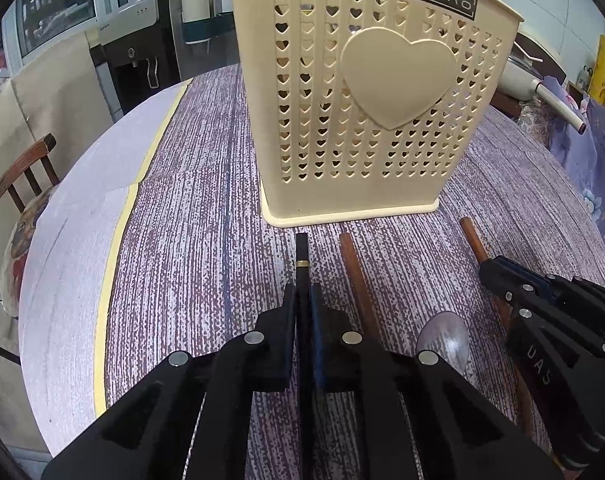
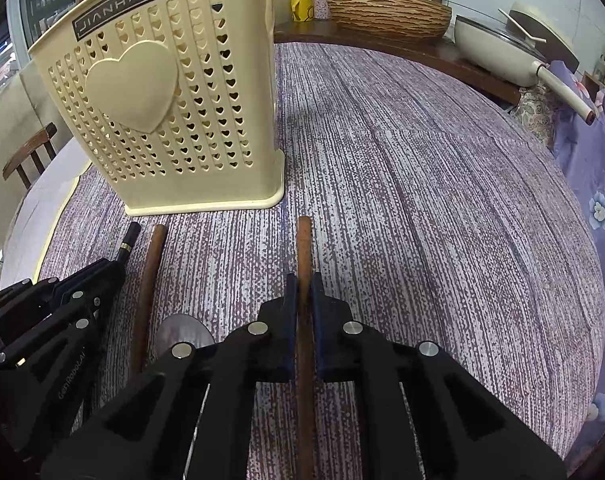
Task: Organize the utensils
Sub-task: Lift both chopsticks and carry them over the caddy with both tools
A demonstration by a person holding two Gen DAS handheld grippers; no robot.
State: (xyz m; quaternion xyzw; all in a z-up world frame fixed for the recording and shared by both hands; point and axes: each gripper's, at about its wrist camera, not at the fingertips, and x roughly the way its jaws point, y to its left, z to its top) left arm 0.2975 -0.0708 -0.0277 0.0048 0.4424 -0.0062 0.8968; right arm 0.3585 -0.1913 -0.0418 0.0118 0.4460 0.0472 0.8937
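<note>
- Cream utensil holder [image 1: 366,120] stands upright on the far table; a brown handle already shows above its rim.
- Left gripper [image 1: 304,300] is clamped on a black chopstick [image 1: 302,250] lying near the holder.
- Right gripper [image 2: 303,292] is clamped on a brown chopstick [image 2: 303,240].
- Second brown chopstick [image 1: 352,268] and a spoon [image 1: 442,338] lie between them, untouched.
- Judgement: mostly undone.

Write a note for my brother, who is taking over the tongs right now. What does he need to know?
Left tongs: shut on the black chopstick.
Right tongs: shut on a brown chopstick.
Both sticks lie on the table in front of the cream holder.
Between them lie another brown chopstick and a spoon, untouched.
Done: both sticks gripped.
Left: lift them into the holder, then the other two.
</note>
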